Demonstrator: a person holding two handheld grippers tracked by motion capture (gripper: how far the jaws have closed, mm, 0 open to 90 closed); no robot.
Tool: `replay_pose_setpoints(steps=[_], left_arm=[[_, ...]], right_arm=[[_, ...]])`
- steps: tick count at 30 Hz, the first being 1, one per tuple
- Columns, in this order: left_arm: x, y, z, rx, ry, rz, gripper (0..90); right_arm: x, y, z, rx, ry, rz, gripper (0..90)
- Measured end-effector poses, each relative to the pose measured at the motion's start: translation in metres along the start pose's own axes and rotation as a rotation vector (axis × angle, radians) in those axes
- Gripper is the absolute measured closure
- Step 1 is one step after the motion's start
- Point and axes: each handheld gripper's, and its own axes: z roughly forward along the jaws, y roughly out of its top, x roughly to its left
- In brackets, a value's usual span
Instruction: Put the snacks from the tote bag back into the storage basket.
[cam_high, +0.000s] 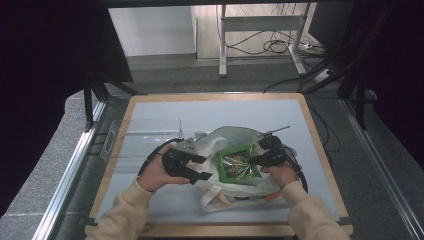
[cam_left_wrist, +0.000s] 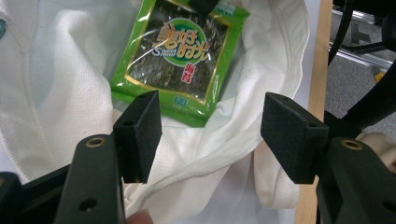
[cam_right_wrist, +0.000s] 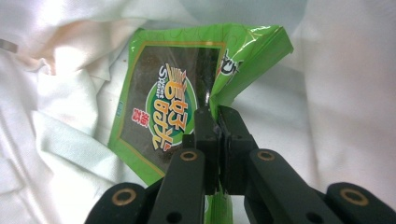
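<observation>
The right gripper (cam_right_wrist: 215, 122) has its fingers pressed together on the edge of the green seaweed packet (cam_right_wrist: 173, 100), pinching a thin fold of the foil so that the corner just beyond the fingertips buckles upward. The packet lies in the mouth of the white cloth bag (cam_high: 227, 137), with bag fabric on both sides of the right fingers and beneath them. The left gripper (cam_left_wrist: 212, 122) holds its fingers spread; a fold of the bag's rim passes between them, but the pads do not press on it, and the packet sits just past their tips.

The likeliest failure, judging from this hold, is the packet slipping out: the grip takes only a narrow strip of slick foil near one corner, so the weight of the rest hangs off to one side and could twist the pack free as it moves. The crease at the pinch could also tear or crush the brittle sheets inside. With the left fingers not clamped on the rim, the bag mouth is unsupported, so the cloth could drag along with the packet, bunch up around the right fingers and snag the pack's corner, or slide across the bench (cam_high: 165, 112) toward the clear plastic tray (cam_high: 137, 132)
</observation>
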Motion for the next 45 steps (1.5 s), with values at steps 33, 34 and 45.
replay_pose_setpoints(steps=[33,34,45], left_arm=[[0.008,-0.003,-0.001,-0.019,0.021,-0.034,36.6],[0.009,-0.004,-0.001,-0.02,0.021,-0.034,36.6],[0.011,-0.002,-0.006,-0.049,0.029,-0.032,35.4]], right_arm=[[0.0,0.004,-0.075,-0.194,0.014,-0.18,86.9],[0.002,0.005,-0.076,-0.196,0.016,-0.191,86.9],[0.016,0.011,-0.083,-0.23,0.052,-0.287,86.9]])
